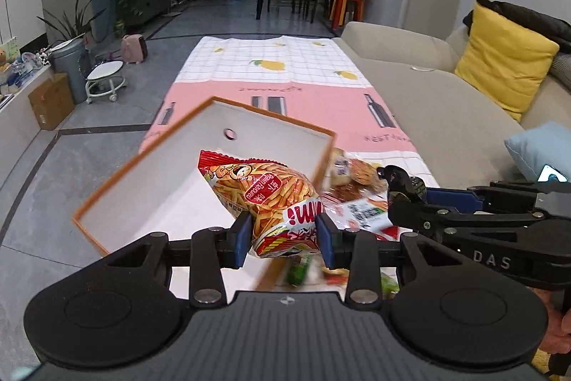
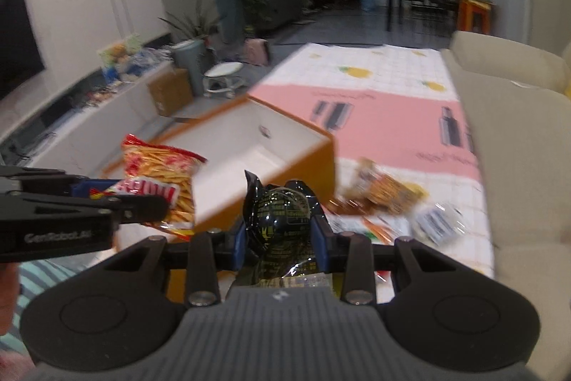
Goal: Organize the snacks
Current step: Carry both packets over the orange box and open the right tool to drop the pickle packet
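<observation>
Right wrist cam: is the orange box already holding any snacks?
No. The orange box shows only a bare white interior; both packets sit between gripper jaws in front of it.

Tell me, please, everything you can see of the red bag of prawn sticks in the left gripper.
The red bag of prawn sticks is a glossy, crinkled foil packet with a clear window showing thin orange sticks, a cartoon face and a serrated top edge. It is tilted, held above the open orange-edged box, and pinched near its lower end between the blue pads of the left gripper. Nothing else visibly touches it.
</observation>
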